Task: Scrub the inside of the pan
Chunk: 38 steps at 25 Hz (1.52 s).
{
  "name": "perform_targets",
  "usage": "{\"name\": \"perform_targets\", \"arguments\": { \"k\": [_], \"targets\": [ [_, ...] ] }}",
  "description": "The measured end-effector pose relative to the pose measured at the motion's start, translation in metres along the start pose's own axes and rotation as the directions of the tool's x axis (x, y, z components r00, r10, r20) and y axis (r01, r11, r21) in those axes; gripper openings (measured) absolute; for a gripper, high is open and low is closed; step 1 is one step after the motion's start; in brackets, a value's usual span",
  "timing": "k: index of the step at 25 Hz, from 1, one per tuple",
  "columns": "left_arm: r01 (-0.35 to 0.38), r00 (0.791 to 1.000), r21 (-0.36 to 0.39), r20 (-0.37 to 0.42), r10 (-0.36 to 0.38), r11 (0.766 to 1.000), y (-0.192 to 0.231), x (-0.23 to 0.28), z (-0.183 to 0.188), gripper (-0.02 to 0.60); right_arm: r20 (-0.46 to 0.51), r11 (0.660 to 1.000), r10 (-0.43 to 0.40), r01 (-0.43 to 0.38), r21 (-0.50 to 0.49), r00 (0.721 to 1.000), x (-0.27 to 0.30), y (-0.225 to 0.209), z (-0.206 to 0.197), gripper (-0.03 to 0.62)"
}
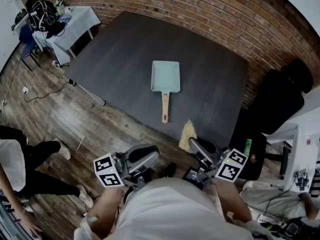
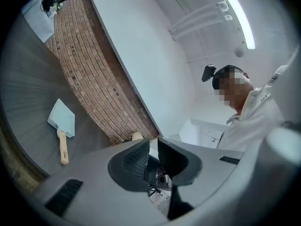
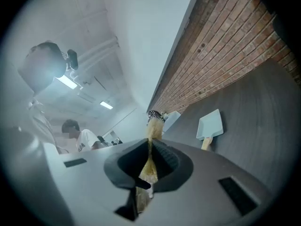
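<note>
Nearest me, my left gripper (image 2: 153, 157) holds its jaws a narrow slit apart with only air between them, while my right gripper (image 3: 149, 163) is clamped on a yellowish sponge (image 1: 187, 135), which stands up out of the jaws and, seen from the head view, sits over the near edge of the dark table (image 1: 115, 69). Farther out, well apart from both grippers, the pale blue rectangular pan (image 1: 165, 76) lies flat near the middle of that table, its wooden handle (image 1: 164, 108) pointing back toward me. Behind the table runs a brick wall (image 1: 200, 9).
</note>
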<state>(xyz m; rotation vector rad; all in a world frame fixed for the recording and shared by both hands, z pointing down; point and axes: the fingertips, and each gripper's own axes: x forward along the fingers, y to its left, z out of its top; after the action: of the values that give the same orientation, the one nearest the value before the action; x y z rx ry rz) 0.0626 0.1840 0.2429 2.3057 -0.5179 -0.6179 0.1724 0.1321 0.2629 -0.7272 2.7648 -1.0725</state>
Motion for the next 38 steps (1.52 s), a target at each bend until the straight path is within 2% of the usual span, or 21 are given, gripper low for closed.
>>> {"name": "perform_targets", "arguments": {
  "k": [18,27,32,38],
  "targets": [
    [-0.088,0.995,0.026,0.041,0.087,0.996,-0.003,0.043,-0.036,0.075,-0.028,1.000,0.015,-0.016,-0.008,0.999,-0.056,-0.036,0.003,0.032],
    [-0.187,0.981,-0.013,0.051,0.188,0.982,0.018,0.024,-0.047,0.094,-0.019,1.000,0.002,-0.002,0.020,1.000,-0.057,-0.048,-0.005,0.032],
    [-0.245,0.969,-0.053,0.029,0.247,0.968,0.059,0.018,-0.048,0.129,-0.031,0.999,-0.052,0.052,0.010,0.998,-0.045,-0.060,-0.004,0.032],
    [-0.373,0.926,-0.103,-0.103,0.364,0.922,0.162,0.013,-0.046,0.217,-0.032,0.992,-0.121,0.122,0.016,0.992,-0.009,-0.065,-0.002,0.032]
  ]
}}
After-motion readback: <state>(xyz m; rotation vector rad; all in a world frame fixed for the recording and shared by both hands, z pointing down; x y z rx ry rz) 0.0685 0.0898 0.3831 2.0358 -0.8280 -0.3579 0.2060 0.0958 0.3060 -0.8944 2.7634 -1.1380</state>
